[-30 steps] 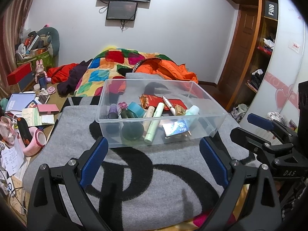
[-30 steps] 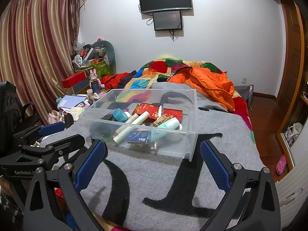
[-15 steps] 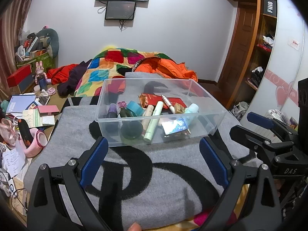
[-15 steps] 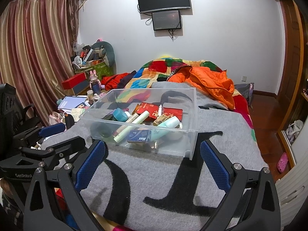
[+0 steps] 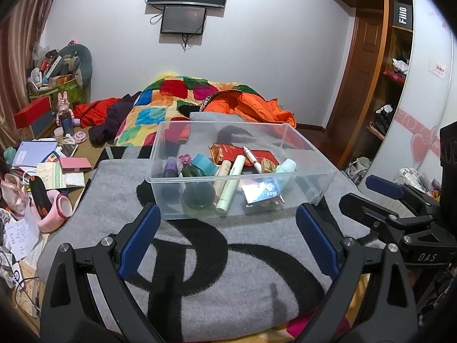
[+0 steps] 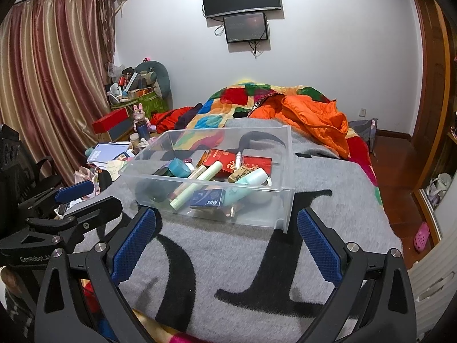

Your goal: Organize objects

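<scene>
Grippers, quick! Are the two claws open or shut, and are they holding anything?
Left gripper: open, holding nothing.
Right gripper: open, holding nothing.

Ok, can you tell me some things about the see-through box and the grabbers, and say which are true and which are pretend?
1. The clear box sits on the grey blanket. True.
2. The left gripper holds the pale green tube. False: its jaws are open and empty, and the tube lies in the box.
3. A blue carton marked Max lies in the box. True.
4. The right gripper is shut. False: its jaws are wide open.
5. The box has a lid on. False: its top is open.
</scene>
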The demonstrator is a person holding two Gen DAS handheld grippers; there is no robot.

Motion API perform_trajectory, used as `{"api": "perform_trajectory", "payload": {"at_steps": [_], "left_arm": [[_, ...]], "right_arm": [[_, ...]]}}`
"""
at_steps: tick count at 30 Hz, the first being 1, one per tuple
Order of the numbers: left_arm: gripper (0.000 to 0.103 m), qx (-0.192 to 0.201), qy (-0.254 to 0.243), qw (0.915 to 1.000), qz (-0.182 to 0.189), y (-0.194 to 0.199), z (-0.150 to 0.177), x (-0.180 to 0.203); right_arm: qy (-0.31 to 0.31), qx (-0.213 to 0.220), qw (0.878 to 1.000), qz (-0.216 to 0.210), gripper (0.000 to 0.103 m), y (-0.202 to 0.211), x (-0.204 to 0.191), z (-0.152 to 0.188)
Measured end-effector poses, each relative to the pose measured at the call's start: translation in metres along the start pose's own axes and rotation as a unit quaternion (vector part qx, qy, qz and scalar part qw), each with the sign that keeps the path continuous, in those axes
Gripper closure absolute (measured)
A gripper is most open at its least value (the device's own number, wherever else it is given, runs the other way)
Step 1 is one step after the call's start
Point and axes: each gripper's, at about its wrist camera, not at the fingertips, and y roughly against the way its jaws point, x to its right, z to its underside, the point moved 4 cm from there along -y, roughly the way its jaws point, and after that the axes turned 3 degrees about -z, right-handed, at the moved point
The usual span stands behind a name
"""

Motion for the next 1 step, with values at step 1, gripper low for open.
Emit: {"api": "perform_trajectory", "payload": {"at_steps": [1], "left_arm": [[0.006, -0.003, 0.001, 1.0000, 0.000, -0.0007, -0.0001, -0.0007]], "right_arm": [[-0.001, -0.001, 1.000, 0.000, 0.004, -0.0001, 0.0007, 0.0007]]}}
